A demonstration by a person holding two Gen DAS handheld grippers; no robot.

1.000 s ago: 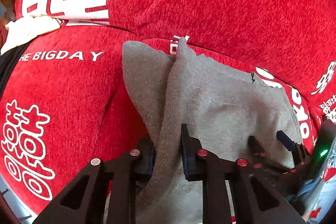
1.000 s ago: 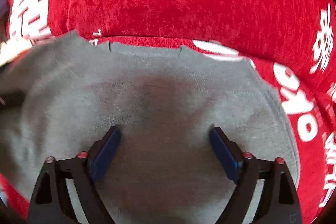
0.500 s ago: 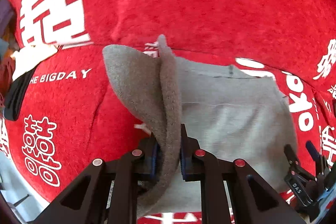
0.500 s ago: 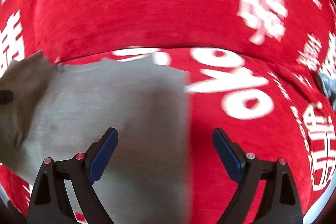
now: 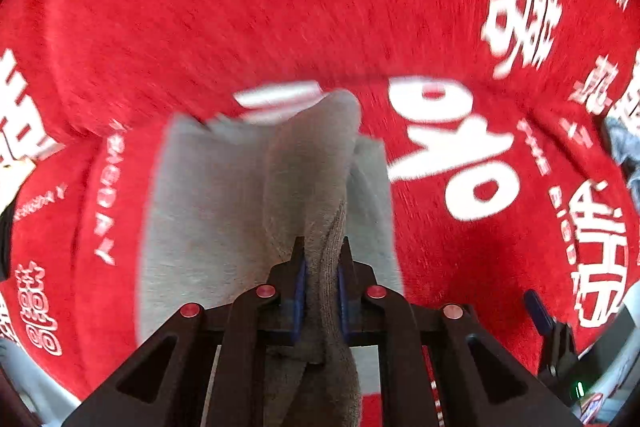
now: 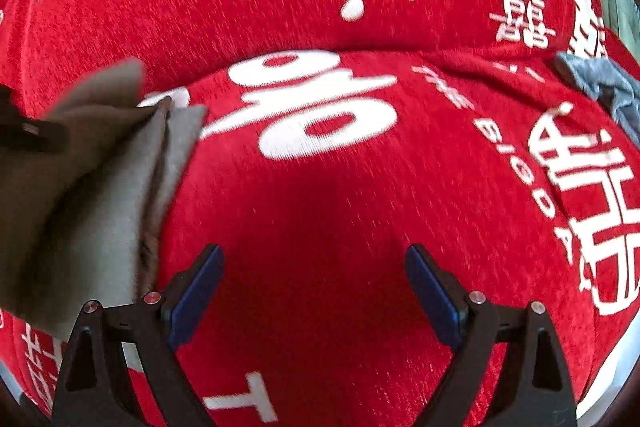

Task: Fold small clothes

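Left tool (image 5: 321, 267) closed tight on a bunched ridge of the grey garment (image 5: 224, 211); cloth fills the gap between the blue pads (image 5: 299, 287) and hangs down below them toward the lens. From the pinch the fabric rises in a tall fold, its top edge curling over ahead of the tips. The rest of the garment lies spread on the red cover (image 5: 256, 19) to the left of the fold, with a narrower strip showing on the fold's right side. Left wrist view is motion-blurred, so the layering of the folds is hard to read; it looks like one flap lifted over a flat lower layer. Right tool (image 6: 315, 283) spread wide, holding nothing, its blue pads (image 6: 196, 291) well apart over bare red cover with a shadow beneath. The garment sits at the left margin of the right wrist view (image 6: 76, 179), raised in a peak, its near edge just beside the right tool's left finger. Whether it touches that finger I cannot tell. Farther out, large white printed characters (image 6: 316, 103) run across the cover, with a crease line behind them where the cover rises. At the far right edge, a blue-grey cloth (image 6: 600, 83) lies crumpled, well apart from the garment.
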